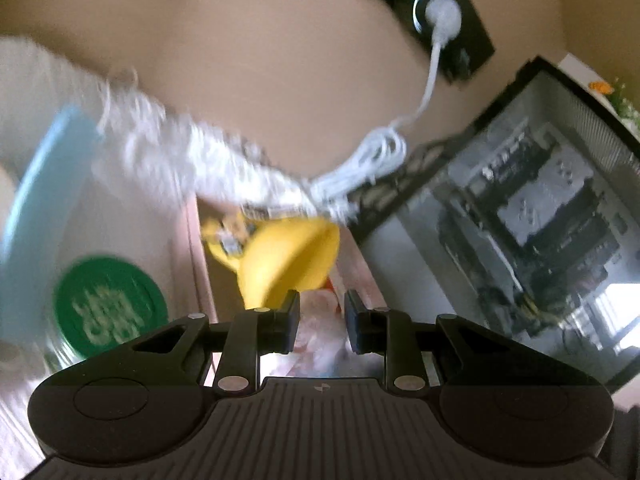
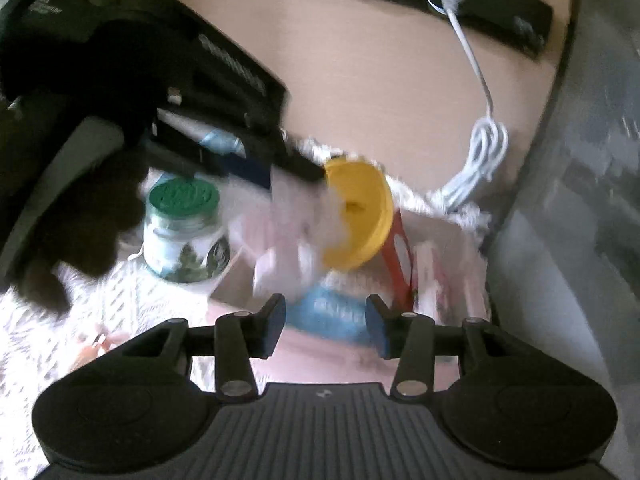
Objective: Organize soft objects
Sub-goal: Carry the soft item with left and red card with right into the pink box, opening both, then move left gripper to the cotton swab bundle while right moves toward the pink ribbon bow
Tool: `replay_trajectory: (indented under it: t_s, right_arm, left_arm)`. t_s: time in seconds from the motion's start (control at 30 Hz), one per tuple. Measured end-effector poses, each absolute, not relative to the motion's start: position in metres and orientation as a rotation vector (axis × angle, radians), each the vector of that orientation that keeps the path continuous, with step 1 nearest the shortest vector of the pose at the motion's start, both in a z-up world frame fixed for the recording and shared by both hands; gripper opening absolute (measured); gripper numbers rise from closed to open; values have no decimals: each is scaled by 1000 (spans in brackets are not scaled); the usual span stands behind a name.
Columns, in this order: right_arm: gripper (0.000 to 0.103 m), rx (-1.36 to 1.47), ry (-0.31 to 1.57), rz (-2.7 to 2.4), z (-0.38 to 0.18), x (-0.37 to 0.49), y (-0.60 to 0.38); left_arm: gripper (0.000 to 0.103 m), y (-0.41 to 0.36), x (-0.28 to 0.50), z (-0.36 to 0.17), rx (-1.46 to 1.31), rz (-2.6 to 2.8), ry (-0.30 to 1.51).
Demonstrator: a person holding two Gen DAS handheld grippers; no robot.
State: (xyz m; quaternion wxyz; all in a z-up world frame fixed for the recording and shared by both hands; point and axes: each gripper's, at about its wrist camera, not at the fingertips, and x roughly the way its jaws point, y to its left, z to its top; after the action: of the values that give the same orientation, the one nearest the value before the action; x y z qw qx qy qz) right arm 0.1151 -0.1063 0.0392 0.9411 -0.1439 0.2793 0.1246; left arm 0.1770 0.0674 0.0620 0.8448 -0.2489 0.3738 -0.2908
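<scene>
In the left wrist view my left gripper (image 1: pixel 321 322) is open, with a narrow gap, above a crumpled pale plastic bag (image 1: pixel 320 328) and just below a yellow funnel (image 1: pixel 290 264). In the right wrist view my right gripper (image 2: pixel 326 326) is open and empty over a blue soft packet (image 2: pixel 326 314). Ahead of it, the left gripper (image 2: pixel 296 170), held by a dark-gloved hand (image 2: pixel 76 200), reaches over a blurred pale plastic bag (image 2: pixel 288 232) beside the yellow funnel (image 2: pixel 360 216). A white knitted cloth (image 2: pixel 120 292) covers the surface.
A green-lidded jar (image 2: pixel 184 232) stands left of the bag; it also shows in the left wrist view (image 1: pixel 110 306). A coiled white cable (image 2: pixel 480 160) runs up to a black power strip (image 2: pixel 480 12). A glass-sided computer case (image 1: pixel 520 208) stands at the right. A red item (image 2: pixel 396 260) sits behind the blue packet.
</scene>
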Motion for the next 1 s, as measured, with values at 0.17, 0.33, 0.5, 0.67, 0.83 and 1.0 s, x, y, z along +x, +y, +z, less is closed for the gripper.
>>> replay_trajectory:
  t_s: [0.17,0.33,0.5,0.67,0.83,1.0]
  right_arm:
    - [43,-351,629,117,26,156,-101]
    - [43,-288,631,107,30,144,-118]
    - [44,-251,635,144,30,118,-123]
    - [60,-151,626,212,40,84,-128]
    - [64,-143,709,285,20,66,-117]
    - [64,-145,785,308,-11,63,-107]
  left_arm:
    - [26,79,164,68,-535,-580,763]
    - [26,105,140,85,-460,-501,674]
    - [27,120,99,77,-323,-400,660]
    - [27,143,50,43,-234,-287,722]
    - [27,165,19,13,-222,-196,805]
    - [26,182,0,-4,-212,-153,870]
